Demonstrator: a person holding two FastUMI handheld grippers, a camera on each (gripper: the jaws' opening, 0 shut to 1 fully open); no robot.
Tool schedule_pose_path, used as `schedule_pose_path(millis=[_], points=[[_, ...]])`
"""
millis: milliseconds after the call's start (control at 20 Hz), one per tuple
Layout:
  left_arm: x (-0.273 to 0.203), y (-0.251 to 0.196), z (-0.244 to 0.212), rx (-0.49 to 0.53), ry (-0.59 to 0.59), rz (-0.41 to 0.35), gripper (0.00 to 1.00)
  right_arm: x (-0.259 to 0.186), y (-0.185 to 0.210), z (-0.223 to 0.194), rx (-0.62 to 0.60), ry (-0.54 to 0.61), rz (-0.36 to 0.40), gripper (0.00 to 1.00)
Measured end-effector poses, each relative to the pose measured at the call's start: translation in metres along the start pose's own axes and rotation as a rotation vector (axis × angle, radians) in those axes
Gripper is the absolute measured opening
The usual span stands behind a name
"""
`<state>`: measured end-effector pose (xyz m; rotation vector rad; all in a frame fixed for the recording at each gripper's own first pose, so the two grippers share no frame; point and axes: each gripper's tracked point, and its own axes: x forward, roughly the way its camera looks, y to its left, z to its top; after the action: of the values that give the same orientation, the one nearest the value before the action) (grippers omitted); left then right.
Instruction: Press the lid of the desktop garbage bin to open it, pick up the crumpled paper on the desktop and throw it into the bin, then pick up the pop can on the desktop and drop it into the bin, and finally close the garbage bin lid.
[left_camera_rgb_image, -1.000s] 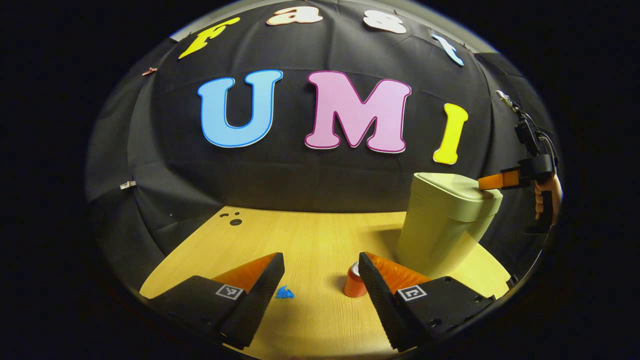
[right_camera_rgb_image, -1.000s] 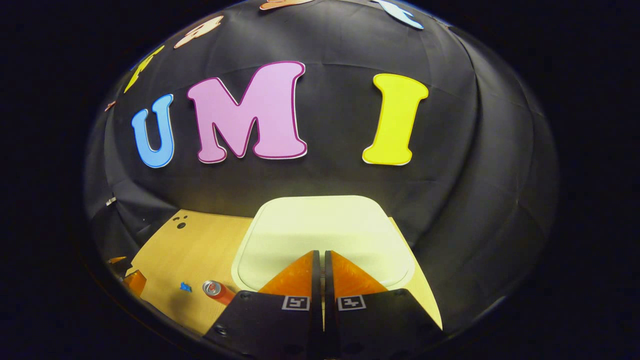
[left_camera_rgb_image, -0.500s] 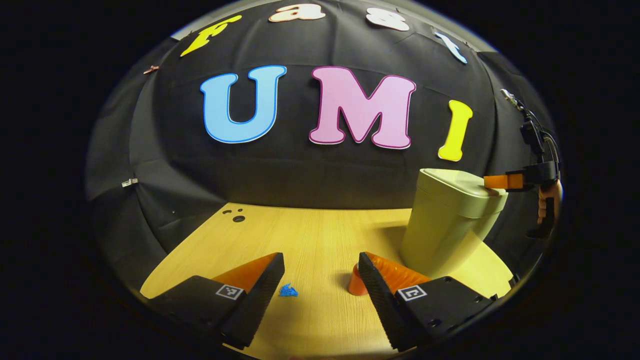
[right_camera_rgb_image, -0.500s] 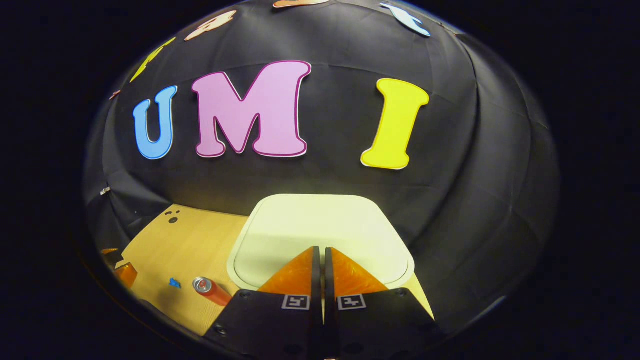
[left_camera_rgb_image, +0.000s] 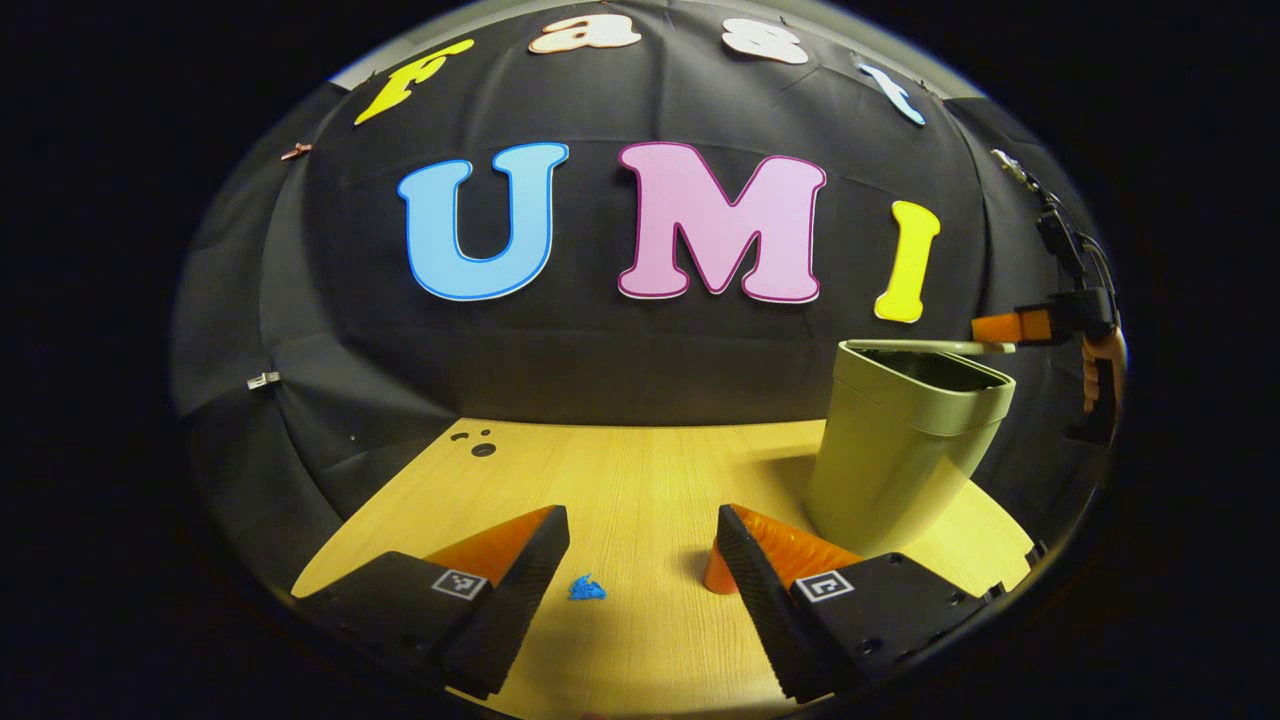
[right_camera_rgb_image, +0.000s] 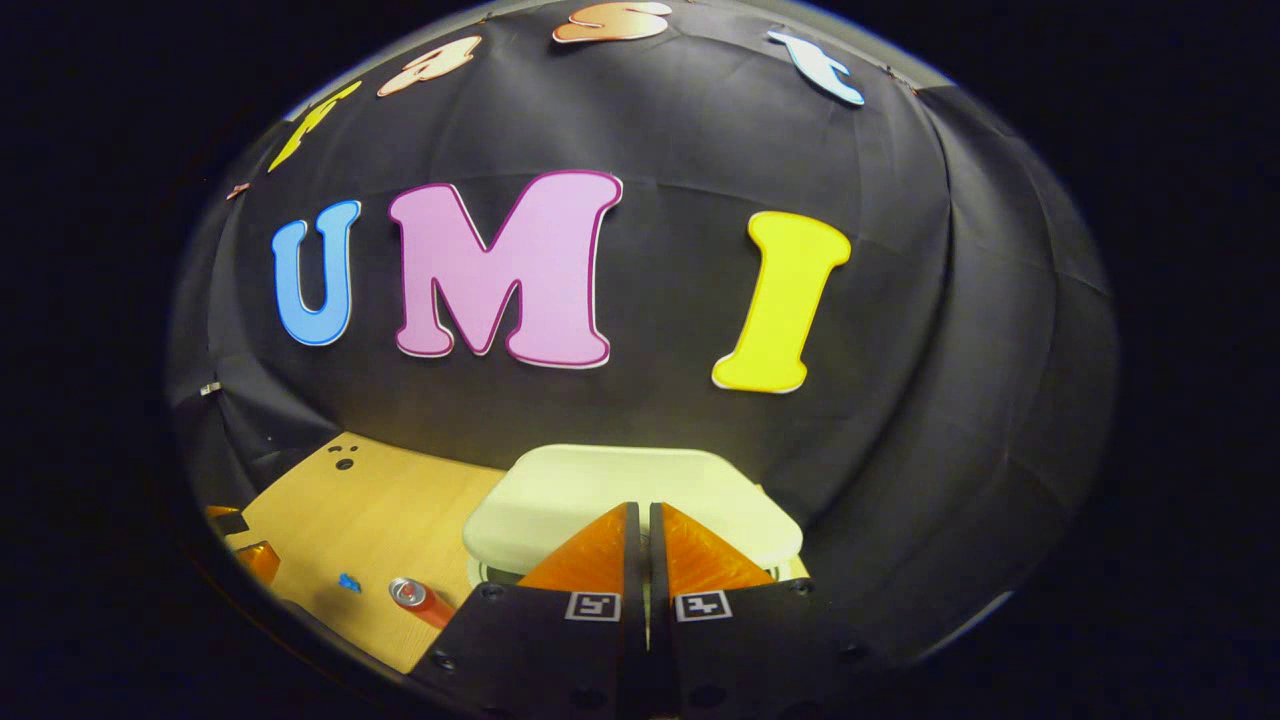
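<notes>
Bin (left_camera_rgb_image: 905, 450): pale green plastic, tapered with rounded corners, standing on the wood-grain table (left_camera_rgb_image: 640, 470), mouth showing dark.
Lid (right_camera_rgb_image: 630, 490): smooth rounded slab, lifted off the rim.
Right gripper (right_camera_rgb_image: 640, 525): fingers pressed together, holding nothing, at the lid's near edge.
Left gripper (left_camera_rgb_image: 640, 550): spread wide, holding nothing.
Paper (left_camera_rgb_image: 587, 588): small blue crumple between its fingers (on the table).
Can (right_camera_rgb_image: 422, 600): metal cylinder lying on its side, near the bin.

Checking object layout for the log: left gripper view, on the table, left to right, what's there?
Table holes → crumpled paper → can → bin, lid raised → right gripper at the lid's right end.
</notes>
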<state>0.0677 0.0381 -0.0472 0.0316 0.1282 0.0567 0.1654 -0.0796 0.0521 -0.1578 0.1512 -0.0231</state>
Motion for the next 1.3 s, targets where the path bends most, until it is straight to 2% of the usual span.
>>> schedule_pose_path(millis=[300,550,600,750,800,850,900,950,1150,1300], points=[[-0.01,0.006,0.008,-0.001,-0.037,0.004,0.96,-0.021,-0.003,0.052,0.013,-0.115,-0.034,0.05],[-0.02,0.023,0.012,0.002,-0.07,0.029,0.96,-0.039,-0.005,0.056,0.056,-0.129,-0.066,0.06],[-0.021,0.027,0.01,0.003,-0.075,0.036,0.96,-0.041,-0.009,0.055,0.073,-0.122,-0.081,0.21],[-0.026,0.042,0.005,-0.012,-0.064,0.064,0.96,-0.045,-0.022,0.045,0.072,-0.107,-0.139,0.4],[-0.027,0.045,0.003,-0.023,-0.062,0.068,0.96,-0.049,-0.022,0.045,0.072,-0.108,-0.147,0.56],[-0.028,0.048,0.003,-0.03,-0.06,0.073,0.96,-0.052,-0.022,0.045,0.077,-0.109,-0.148,0.67],[-0.029,0.051,0.002,-0.032,-0.06,0.076,0.96,-0.053,-0.02,0.043,0.085,-0.111,-0.145,0.91],[-0.03,0.053,0.002,-0.033,-0.058,0.073,0.96,-0.056,-0.021,0.044,0.088,-0.115,-0.149,0.97],[-0.029,0.052,0.007,-0.042,-0.068,0.026,0.96,-0.065,-0.021,0.044,0.074,-0.129,-0.158,0.98],[-0.023,0.066,0.011,-0.041,-0.082,0.051,0.96,-0.072,-0.013,0.037,0.091,-0.126,-0.143,0.98]])
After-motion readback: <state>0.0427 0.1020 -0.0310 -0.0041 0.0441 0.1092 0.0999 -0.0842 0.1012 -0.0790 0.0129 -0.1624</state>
